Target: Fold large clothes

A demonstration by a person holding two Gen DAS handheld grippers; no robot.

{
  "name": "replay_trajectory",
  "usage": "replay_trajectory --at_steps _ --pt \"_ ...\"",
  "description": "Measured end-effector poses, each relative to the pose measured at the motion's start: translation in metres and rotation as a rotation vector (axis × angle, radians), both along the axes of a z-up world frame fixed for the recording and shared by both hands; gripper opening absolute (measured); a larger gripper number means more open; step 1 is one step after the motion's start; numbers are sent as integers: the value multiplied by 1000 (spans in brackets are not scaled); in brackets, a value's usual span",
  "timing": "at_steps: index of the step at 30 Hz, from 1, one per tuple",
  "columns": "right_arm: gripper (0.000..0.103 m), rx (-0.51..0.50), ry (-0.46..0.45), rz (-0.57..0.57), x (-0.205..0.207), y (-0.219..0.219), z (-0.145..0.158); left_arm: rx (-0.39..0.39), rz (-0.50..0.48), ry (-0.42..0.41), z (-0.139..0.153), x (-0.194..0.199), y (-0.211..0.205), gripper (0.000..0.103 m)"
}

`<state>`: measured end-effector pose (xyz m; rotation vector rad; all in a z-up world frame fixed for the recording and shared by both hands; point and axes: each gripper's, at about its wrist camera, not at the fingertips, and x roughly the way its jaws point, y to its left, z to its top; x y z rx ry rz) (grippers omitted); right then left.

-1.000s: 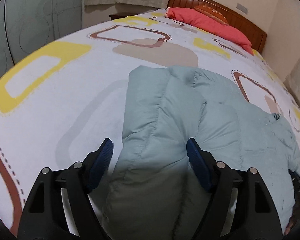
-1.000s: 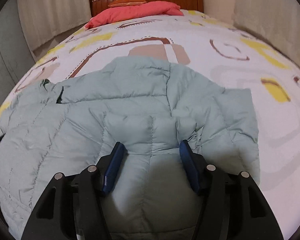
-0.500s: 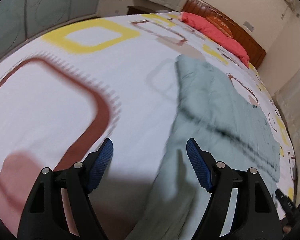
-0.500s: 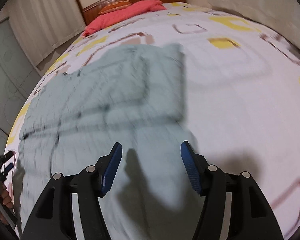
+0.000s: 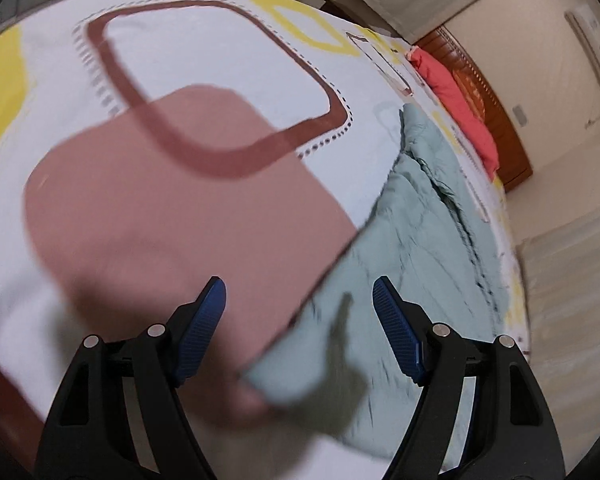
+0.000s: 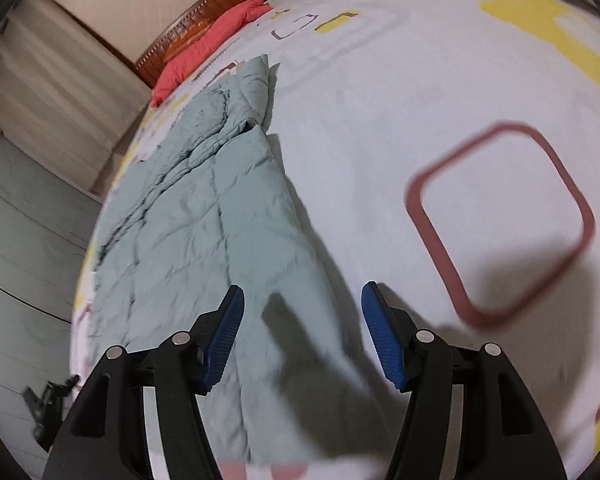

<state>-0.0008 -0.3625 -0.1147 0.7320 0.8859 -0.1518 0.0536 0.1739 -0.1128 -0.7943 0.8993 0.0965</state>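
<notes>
A pale green puffer jacket [image 5: 420, 248] lies spread on the bed, also in the right wrist view [image 6: 204, 216]. My left gripper [image 5: 299, 332] is open and empty, low over the jacket's near left corner, which lies between its jaws. My right gripper [image 6: 302, 332] is open and empty, over the jacket's near right corner and edge. The left gripper also shows small at the lower left of the right wrist view [image 6: 48, 400].
The bed sheet [image 6: 440, 112] is white with yellow, brown and pink squares. A red pillow [image 5: 456, 92] and wooden headboard [image 5: 496, 96] are at the far end. Curtains [image 6: 48, 84] and a pale wardrobe [image 6: 16, 248] stand to the left.
Both grippers have swung apart and down from the jacket's middle to its two near corners, the left going left and the right going right. Both stayed open.
</notes>
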Motion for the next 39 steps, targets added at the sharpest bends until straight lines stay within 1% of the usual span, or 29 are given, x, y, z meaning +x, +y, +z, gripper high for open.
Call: replay_trajectory --at_steps 2,3,4,8,11,13,16,19,21,22,23,24,25,26,27,28,29,30,32,35,37,39 --pt "61 46 -11 -4 -12 1 -2 -51 7 4 -2 -13 -3 76" --pt "61 79 -13 -5 -18 2 -4 -101 10 3 -4 -21 -5 76" --pt "61 119 -21 -6 -25 3 -7 -123 12 1 -6 -26 -7 76" --pt "61 226 -74 -8 -45 7 -11 -162 2 -23 -7 -36 -15 76" --pt "61 308 -108 7 -51 12 -13 -213 4 -52 -8 -38 -18 76" --pt "61 322 -137 18 -48 16 -13 -226 0 -64 -10 -35 -21 76" --pt "61 334 -157 11 -39 18 -16 -217 3 -65 -13 -29 -27 75" --pt "61 326 -171 3 -29 20 -17 -219 -10 -85 -11 -22 -33 75" --pt "61 311 -179 1 -23 24 -16 -233 -22 -95 -13 -16 -37 68" --pt "60 296 -177 4 -21 26 -16 -238 -23 -93 -15 -15 -38 67" --pt "57 280 -180 7 -18 28 -15 -240 -23 -95 -18 -13 -38 61" --pt "49 265 -187 12 -17 29 -13 -237 -28 -94 -21 -10 -39 54" --pt "44 258 -189 18 -16 30 -13 -235 -32 -88 -24 -8 -40 49" --pt "35 255 -185 21 -15 29 -13 -237 -34 -84 -26 -7 -40 40" --pt "24 252 -182 21 -15 28 -14 -239 -37 -82 -27 -6 -40 30" --pt "19 244 -177 20 -13 28 -15 -243 -42 -80 -29 -4 -40 26" --pt "12 236 -173 20 -12 27 -15 -252 -50 -84 -29 -3 -40 19" --pt "11 227 -172 18 -11 26 -14 -260 -53 -90 -29 -3 -39 15" --pt "9 211 -184 19 -11 25 -10 -261 -69 -115 -23 -1 -39 11" --pt "6 136 -224 33 -14 27 6 -227 -98 -172 -7 -1 -40 6" --pt "6 74 -258 48 -17 32 19 -223 -111 -201 3 -2 -41 6" --pt "5 50 -281 59 -17 35 27 -224 -120 -232 13 -5 -41 5"
